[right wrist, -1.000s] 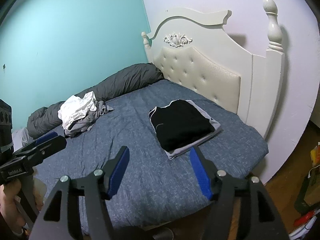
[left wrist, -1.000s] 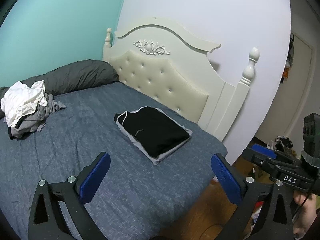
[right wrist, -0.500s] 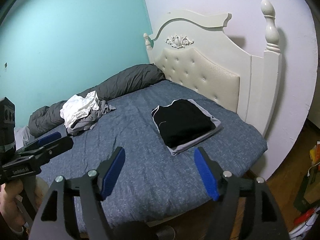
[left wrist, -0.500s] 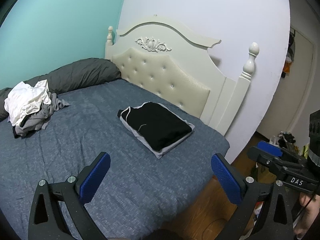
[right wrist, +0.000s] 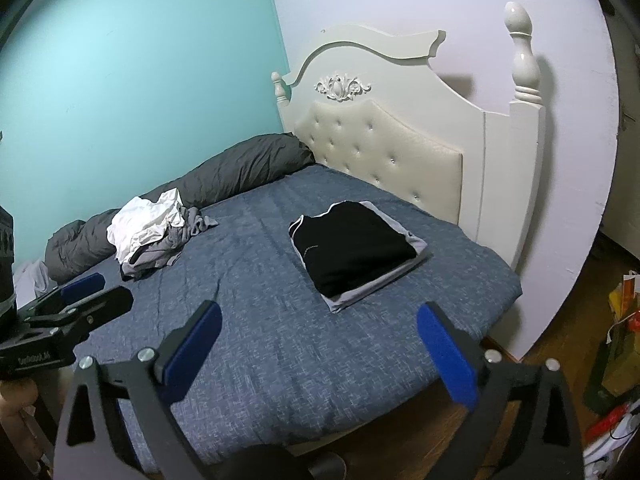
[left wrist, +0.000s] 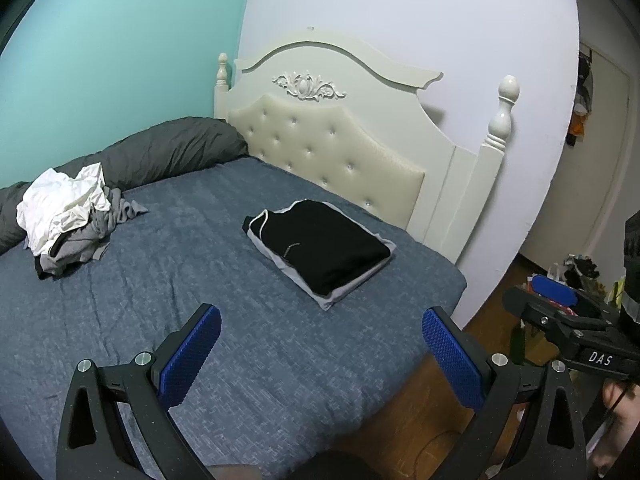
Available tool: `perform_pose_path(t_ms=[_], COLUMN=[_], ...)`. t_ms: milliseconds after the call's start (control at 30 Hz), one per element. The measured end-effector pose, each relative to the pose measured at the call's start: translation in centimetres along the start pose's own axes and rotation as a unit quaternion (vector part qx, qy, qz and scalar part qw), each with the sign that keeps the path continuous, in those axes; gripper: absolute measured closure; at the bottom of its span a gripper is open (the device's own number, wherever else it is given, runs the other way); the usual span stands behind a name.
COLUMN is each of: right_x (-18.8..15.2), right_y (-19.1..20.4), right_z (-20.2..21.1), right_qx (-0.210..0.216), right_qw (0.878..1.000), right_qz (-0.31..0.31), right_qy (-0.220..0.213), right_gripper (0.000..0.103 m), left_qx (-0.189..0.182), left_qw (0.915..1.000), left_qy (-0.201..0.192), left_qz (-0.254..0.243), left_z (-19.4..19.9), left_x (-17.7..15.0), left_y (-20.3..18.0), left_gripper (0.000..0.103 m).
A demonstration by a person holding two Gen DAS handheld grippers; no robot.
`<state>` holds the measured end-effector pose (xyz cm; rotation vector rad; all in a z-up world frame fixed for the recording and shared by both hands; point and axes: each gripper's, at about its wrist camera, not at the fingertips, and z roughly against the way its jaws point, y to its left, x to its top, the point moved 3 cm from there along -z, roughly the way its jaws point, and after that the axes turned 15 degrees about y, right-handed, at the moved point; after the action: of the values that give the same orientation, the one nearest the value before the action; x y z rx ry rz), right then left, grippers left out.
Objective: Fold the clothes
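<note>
A folded stack, black garment on a grey one [left wrist: 320, 250] [right wrist: 356, 250], lies on the blue bed [left wrist: 168, 280] [right wrist: 260, 280] near the headboard. A crumpled pile of white and grey clothes [left wrist: 68, 216] [right wrist: 154, 236] sits at the far left of the bed. My left gripper [left wrist: 320, 348] hangs open above the bed's near edge, holding nothing. My right gripper [right wrist: 318, 346] is open too, empty, over the near edge. Each gripper shows in the other's view: the right one [left wrist: 560, 312], the left one [right wrist: 76, 300].
A cream tufted headboard [left wrist: 340, 148] with posts stands behind the stack. A rolled dark grey duvet [left wrist: 160, 156] lies along the teal wall. Wooden floor [left wrist: 408, 408] lies right of the bed, with clutter [right wrist: 616, 344] at the far right. A hand [right wrist: 16, 404] holds the left gripper.
Both grippers have drawn back from the bed, so the stack and pile look smaller and farther. The right gripper's jaws have spread wider. Nothing on the bed has moved.
</note>
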<state>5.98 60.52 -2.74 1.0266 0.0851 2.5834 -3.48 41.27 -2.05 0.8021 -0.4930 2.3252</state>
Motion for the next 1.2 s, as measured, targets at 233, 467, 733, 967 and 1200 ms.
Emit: perform_pose_path(t_ms=[233,467,733,967,1200], right_x=[-0.3,-0.6,-0.7,-1.1,-1.3], right_y=[0.1,0.3,0.2,0.2,0.2], right_z=[0.2,0.5,0.3,-0.1,-0.2], right_qx=[-0.002,-0.004,-0.009,-0.009,-0.009], right_qw=[1.000,1.000,1.000,1.000,1.000], right_qz=[0.001,-0.002,0.001,0.004,0.004], right_qy=[0.000,-0.004,0.000,0.006,0.006], right_gripper=[0.004,0.000,0.000,0.000,0.000], left_qx=[-0.001,0.002,0.006,0.010,0.009], left_qw=[1.0000,1.0000,1.0000,0.9999,1.0000], left_qy=[0.000,0.001,-0.002,-0.004,-0.003], left_qz=[-0.004,-0.005,-0.001,0.000,0.002], left_z=[0.2,0.1,0.1,0.0,-0.1], left_x=[-0.4,-0.6,-0.8,-1.0,-1.1], left_y=[-0.1,-0.2,-0.1,0.0,0.0], left_gripper=[0.000,0.000,0.000,0.001,0.000])
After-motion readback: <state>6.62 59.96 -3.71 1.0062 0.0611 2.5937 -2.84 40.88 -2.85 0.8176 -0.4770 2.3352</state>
